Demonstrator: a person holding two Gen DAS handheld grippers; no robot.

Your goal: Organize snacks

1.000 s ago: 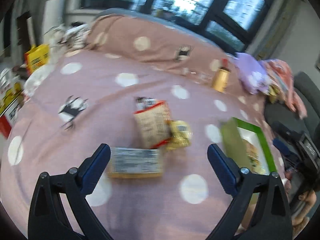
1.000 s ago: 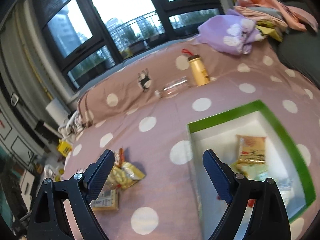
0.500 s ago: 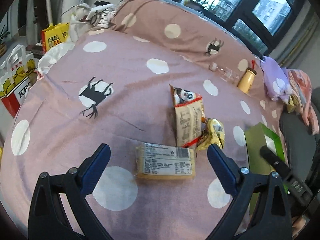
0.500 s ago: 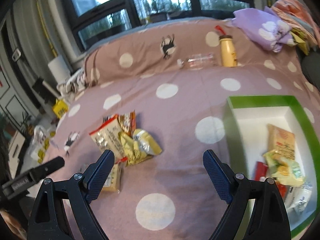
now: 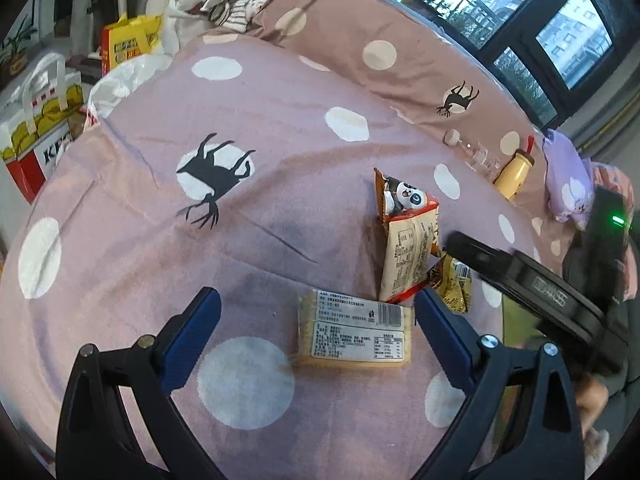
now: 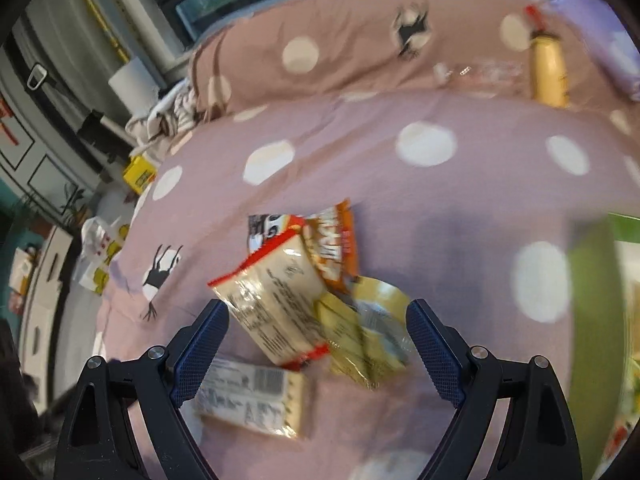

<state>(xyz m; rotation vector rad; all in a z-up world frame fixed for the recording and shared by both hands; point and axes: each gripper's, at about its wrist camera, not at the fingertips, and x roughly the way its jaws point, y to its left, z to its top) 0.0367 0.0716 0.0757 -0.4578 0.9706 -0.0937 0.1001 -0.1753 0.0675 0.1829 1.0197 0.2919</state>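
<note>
— Since the earlier frames, what was seen to have shifted?

— Both tools had been brought down and across toward the loose snacks on the bed [image 5: 120, 248]. From the right wrist, the green-rimmed box [image 6: 592, 320], which had filled the middle of the view, was pushed to the right edge, and the snack pile was framed between the fingers instead. From the left wrist, the flat packet was seen larger and nearer.

— How were the tools held?

— The left tool [image 5: 316, 320] was spread wide with nothing gripped; the flat rectangular packet [image 5: 354, 334], glossy yellow film with a white printed label, was lying between its blue ribbed pads, untouched. The right tool [image 6: 318, 326] was likewise wide open and empty, poised over the pile.

— And the pile itself?

— A pillow-shaped cream pouch with red edges [image 6: 276, 304] was laid partly over a crinkled yellow foil bag [image 6: 368, 336] and an orange wrapper [image 6: 336, 248]. All were resting on the soft pink bedcover with white dots. A yellow bottle [image 6: 548, 68] was seen well apart, by the pillow.
</note>
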